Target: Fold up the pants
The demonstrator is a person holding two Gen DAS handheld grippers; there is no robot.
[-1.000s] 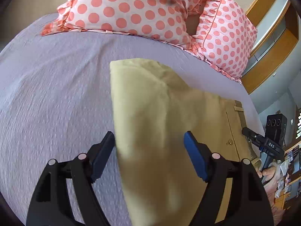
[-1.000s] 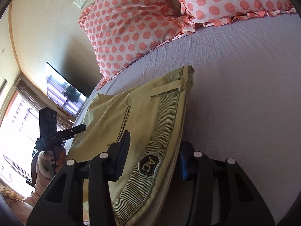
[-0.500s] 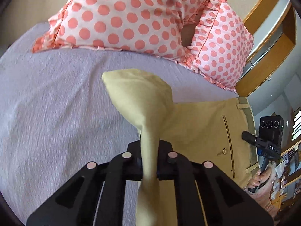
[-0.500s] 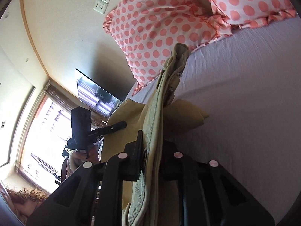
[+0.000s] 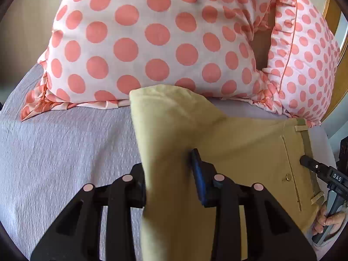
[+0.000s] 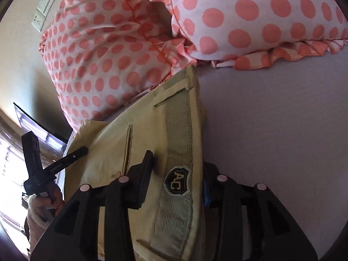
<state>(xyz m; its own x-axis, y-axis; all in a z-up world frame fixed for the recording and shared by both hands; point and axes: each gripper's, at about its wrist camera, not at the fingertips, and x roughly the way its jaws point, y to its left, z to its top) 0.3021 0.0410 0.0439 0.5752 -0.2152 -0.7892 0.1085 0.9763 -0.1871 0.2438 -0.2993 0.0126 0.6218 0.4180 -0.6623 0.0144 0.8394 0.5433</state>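
Left wrist view: the left gripper (image 5: 169, 178) stands apart around a raised fold of the pants (image 5: 245, 152), which stretch toward the frame's right, waistband (image 6: 180, 130) end between the right gripper (image 6: 177, 174), also apart. Beneath: lilac bed (image 5: 65, 143); polka-dot pillows (image 5: 152, 37) above.

A dark shield-shaped patch (image 6: 176, 181) on the ribbed waistband of the pants (image 6: 139, 148) reads "AC". In the left wrist view, a white label (image 5: 337, 176) on the black handle of the other hand-held gripper (image 5: 322, 170), just beside that waistband, reads "DAS".
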